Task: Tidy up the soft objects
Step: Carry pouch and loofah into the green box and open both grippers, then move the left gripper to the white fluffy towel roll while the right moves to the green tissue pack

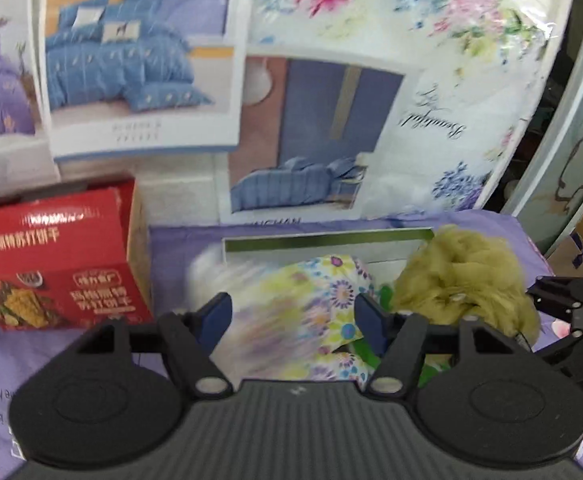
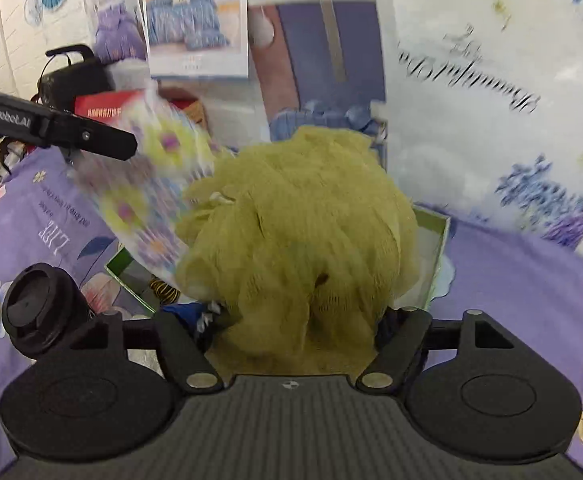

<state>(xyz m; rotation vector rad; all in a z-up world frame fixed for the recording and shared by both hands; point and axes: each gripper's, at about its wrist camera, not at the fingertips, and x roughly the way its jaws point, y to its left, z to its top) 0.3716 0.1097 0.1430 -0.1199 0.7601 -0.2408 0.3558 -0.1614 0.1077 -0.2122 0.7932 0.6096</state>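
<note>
The right gripper (image 2: 295,320) is closed on the olive mesh bath pouf (image 2: 303,232), which fills the centre of the right wrist view and hangs over the shallow green-edged box (image 2: 437,256). The left gripper (image 1: 293,316) stands fairly wide, with the floral cloth (image 1: 291,312) between its blue fingers (image 1: 215,312); motion blur prevents telling whether it pinches the cloth.

Recommended procedure: lower the pouf squarely inside the box walls before releasing, since its bulk is likely to spill over the rim. Keep the cloth clear of the pouf.

Box contents: largely hidden. A dark striped item (image 2: 163,286) shows at the lower left corner. The red cracker carton (image 1: 57,264), centre left in the left wrist view, stands closed.
</note>
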